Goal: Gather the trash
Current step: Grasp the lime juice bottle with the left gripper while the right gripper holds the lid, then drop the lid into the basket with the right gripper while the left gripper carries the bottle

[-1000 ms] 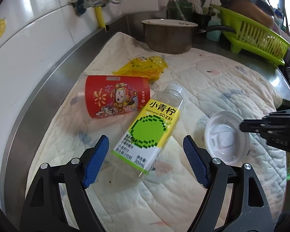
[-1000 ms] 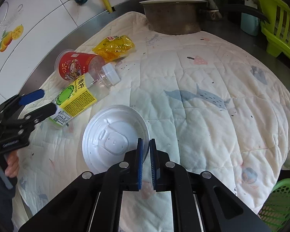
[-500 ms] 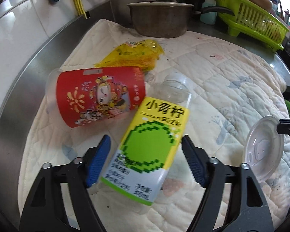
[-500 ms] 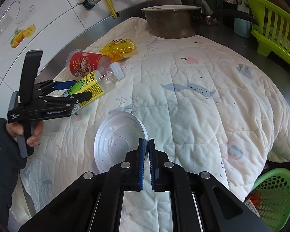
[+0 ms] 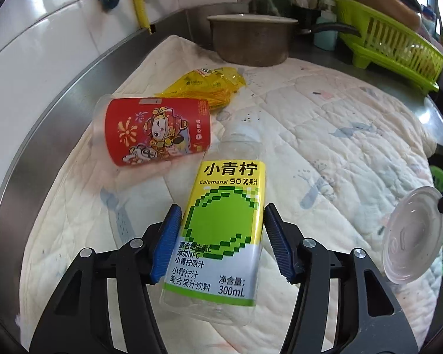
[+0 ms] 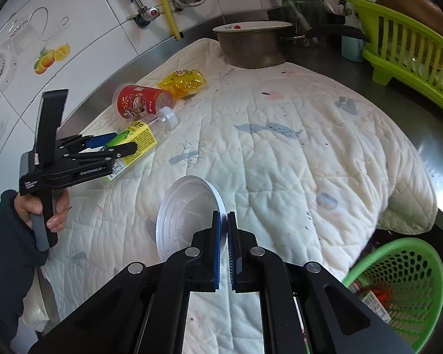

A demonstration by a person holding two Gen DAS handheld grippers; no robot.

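Right tool [image 6: 224, 237] clamped shut on rim of clear plastic lid [image 6: 189, 206], lid lifted off quilt [image 6: 280, 162], near green basket [image 6: 398, 277] at desk edge; some trash already seen inside basket. Left tool [image 5: 221, 242] jaws just been closing around juice bottle [image 5: 224, 224], pads at bottle's sides, contact judged about made. Red cup [image 5: 156, 129] and yellow wrapper [image 5: 209, 85] left lying on quilt, untouched. Task judged partly done.

Both wrist fisheyes look steeply down along their fingers, the left close over the quilted mat [image 5: 354, 135], the right higher, sharing mat and pot [image 6: 251, 47].
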